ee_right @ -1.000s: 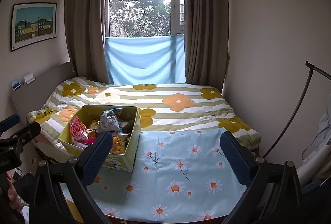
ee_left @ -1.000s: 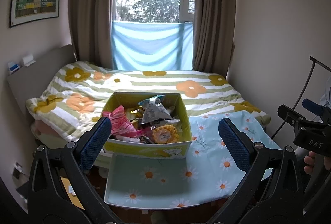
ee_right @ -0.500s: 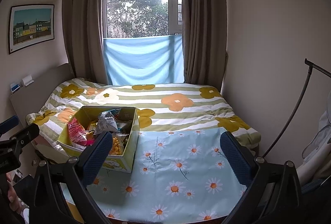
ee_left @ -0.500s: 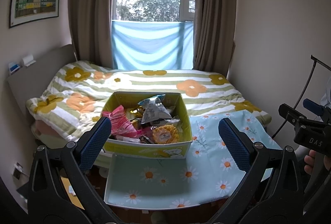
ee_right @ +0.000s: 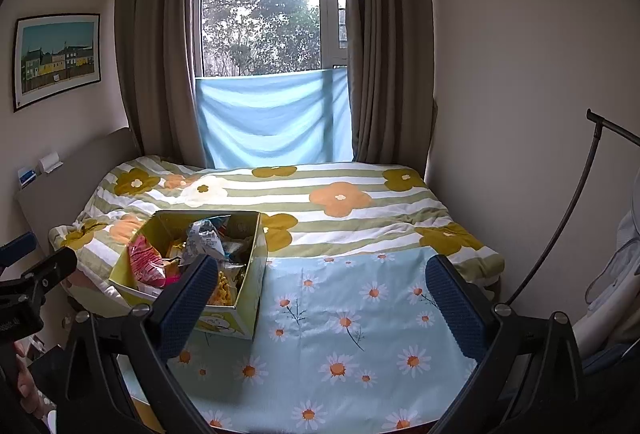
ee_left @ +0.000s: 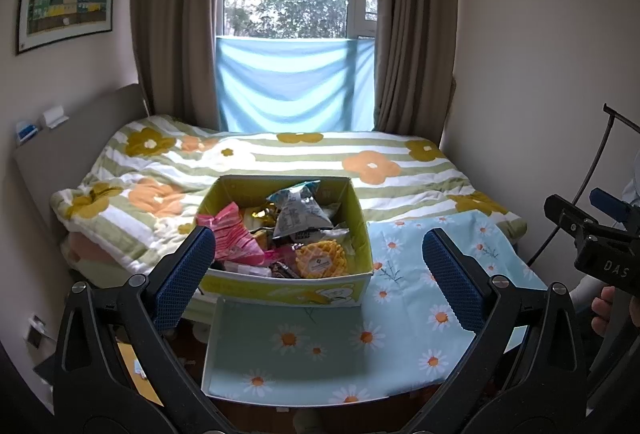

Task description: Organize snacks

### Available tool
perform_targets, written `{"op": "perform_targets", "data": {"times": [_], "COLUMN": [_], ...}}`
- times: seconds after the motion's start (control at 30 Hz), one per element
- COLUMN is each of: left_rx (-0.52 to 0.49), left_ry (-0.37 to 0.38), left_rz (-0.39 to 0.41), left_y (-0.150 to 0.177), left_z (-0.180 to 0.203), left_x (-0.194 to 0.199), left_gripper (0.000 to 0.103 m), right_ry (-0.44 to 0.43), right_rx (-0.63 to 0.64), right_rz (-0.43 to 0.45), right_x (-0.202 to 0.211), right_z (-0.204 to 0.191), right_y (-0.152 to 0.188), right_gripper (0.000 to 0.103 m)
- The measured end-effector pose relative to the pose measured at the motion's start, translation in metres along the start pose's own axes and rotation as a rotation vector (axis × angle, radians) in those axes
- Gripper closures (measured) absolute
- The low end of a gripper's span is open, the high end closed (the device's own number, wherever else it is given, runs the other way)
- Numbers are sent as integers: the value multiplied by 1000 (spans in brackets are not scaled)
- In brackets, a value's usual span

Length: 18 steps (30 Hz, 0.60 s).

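Both tongs stand spread wide with nothing between their blue pads — the left gripper [ee_left: 318,266] is held back from the bed's near edge and the right gripper [ee_right: 328,298] likewise, each clear of every surface. Straight ahead of the left gripper, just beyond its fingertips and a little toward its left finger, sits the yellow-green box [ee_left: 286,288], open-topped and heaped with snacks: a pink packet [ee_left: 234,238] against the left wall, a grey-and-white bag [ee_left: 298,215] standing tall in the middle, a round yellow waffle pack [ee_left: 320,260] at the near side. From the right gripper the same box lies off to the left, partly behind its left finger. The box rests on a daisy-print cloth [ee_right: 352,334], whose bare stretch spreads directly ahead of the right gripper. All the snacks visible are in the box and none lies on the cloth — a scene that fits either a jumble waiting to be sorted out or a collection already gathered in, so no particular reach can be called for from this alone.
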<state>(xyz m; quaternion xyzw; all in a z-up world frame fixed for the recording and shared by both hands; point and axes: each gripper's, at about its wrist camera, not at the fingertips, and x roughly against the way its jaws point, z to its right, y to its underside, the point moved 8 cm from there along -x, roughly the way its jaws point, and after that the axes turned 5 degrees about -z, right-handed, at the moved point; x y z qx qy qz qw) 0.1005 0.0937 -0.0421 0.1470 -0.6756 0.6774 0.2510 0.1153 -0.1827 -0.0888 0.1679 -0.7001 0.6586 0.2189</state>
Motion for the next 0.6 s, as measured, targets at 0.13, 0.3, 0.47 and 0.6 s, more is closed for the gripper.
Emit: {"op": "perform_targets", "data": {"times": [0.13, 0.3, 0.47, 0.6], "left_rx": [-1, -7, 8, -2], "left_ry": [-5, -42, -19, -42], "left_rz": [5, 22, 15, 12], "left_y": [0, -2, -2, 1], "left_z": [-2, -4, -5, -8], "left_x": [-2, -1, -7, -13], "left_gripper": [0, 0, 0, 0], "right_ry": [1, 1, -3, -7], "right_rx": [0, 4, 8, 12], "right_rz": [-2, -4, -12, -33], "right_x": [1, 0, -3, -12], "right_z": [0, -1, -4, -9], "right_y": [-2, -3, -5, -4], "right_gripper": [0, 0, 0, 0]}}
